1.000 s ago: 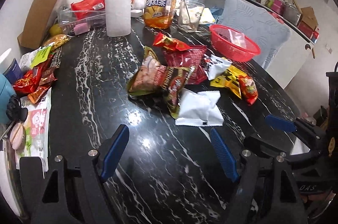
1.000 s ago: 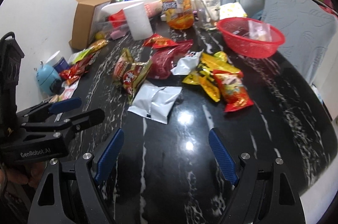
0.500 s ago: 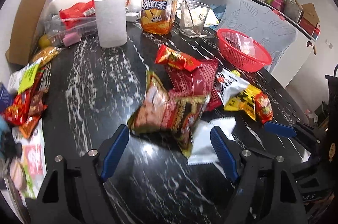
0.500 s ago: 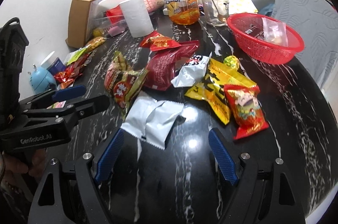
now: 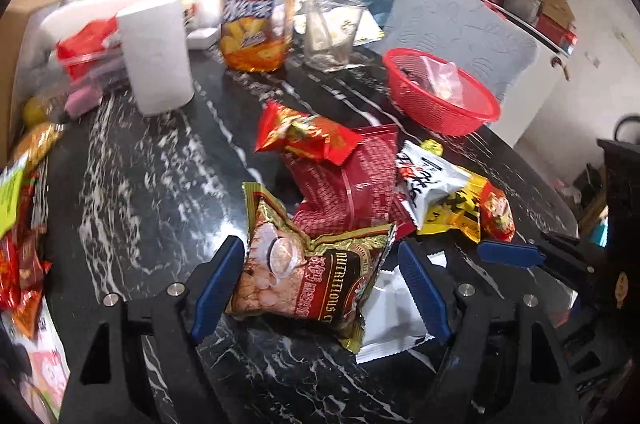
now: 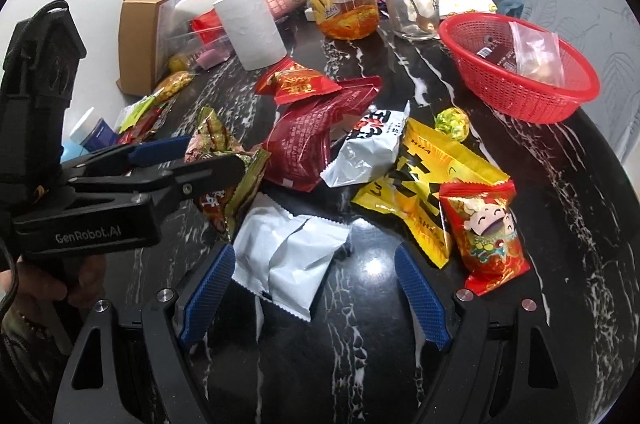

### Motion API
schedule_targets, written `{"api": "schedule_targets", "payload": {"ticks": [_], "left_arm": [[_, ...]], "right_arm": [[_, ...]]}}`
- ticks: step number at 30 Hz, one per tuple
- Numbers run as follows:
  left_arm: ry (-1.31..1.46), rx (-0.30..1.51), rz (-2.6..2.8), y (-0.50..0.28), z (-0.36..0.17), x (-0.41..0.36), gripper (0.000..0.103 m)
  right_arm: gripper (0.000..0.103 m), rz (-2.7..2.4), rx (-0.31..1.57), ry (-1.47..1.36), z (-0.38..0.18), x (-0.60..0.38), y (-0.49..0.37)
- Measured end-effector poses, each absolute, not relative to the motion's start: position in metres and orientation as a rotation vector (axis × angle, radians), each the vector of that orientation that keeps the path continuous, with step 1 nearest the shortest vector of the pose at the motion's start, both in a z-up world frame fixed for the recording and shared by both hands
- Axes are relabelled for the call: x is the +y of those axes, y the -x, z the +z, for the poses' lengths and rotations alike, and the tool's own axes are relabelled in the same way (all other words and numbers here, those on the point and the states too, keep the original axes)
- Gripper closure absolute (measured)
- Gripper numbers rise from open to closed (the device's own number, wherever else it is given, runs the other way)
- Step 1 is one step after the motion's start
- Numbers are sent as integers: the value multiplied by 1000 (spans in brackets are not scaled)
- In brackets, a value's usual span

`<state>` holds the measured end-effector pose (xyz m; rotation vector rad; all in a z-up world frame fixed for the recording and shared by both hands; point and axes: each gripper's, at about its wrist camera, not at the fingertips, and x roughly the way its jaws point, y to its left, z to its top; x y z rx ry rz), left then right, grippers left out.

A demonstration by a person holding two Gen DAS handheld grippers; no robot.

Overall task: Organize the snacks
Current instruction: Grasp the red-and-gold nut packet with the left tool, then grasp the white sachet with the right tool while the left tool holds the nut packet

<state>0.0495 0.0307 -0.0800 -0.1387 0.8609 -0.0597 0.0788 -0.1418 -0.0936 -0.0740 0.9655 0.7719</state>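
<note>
I read "NUTRITIOUS" on the brown snack bag (image 5: 316, 276), "GenRobot.AI" on the left gripper (image 6: 160, 160), and "冰红茶" on the tea bottle (image 6: 340, 0).

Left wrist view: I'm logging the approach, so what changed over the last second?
The left tool moved forward across the table and now straddles the brown snack bag, jaws open, not yet closed. The right tool also advanced, to the white packet, open. The snacks and red basket lie unmoved.

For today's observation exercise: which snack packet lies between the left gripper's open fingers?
The brown-and-gold biscuit packet lies between the left gripper fingers; the others lie beyond or beside.
</note>
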Motion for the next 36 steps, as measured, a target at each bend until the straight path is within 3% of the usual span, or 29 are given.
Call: {"api": "schedule_targets", "payload": {"ticks": [14, 15, 18, 20, 36], "left_arm": [[84, 934, -65, -63, -106, 26, 24], [113, 916, -72, -60, -104, 28, 26], [124, 911, -51, -57, -102, 27, 43], [133, 925, -39, -53, -101, 27, 45], [244, 943, 194, 14, -98, 53, 45]], "right_arm": [[20, 755, 977, 70, -96, -150, -63], [20, 753, 974, 73, -95, -150, -62], [20, 746, 962, 77, -91, -154, -60], [20, 740, 956, 74, -89, -156, -60], [20, 754, 985, 136, -96, -122, -61]]}}
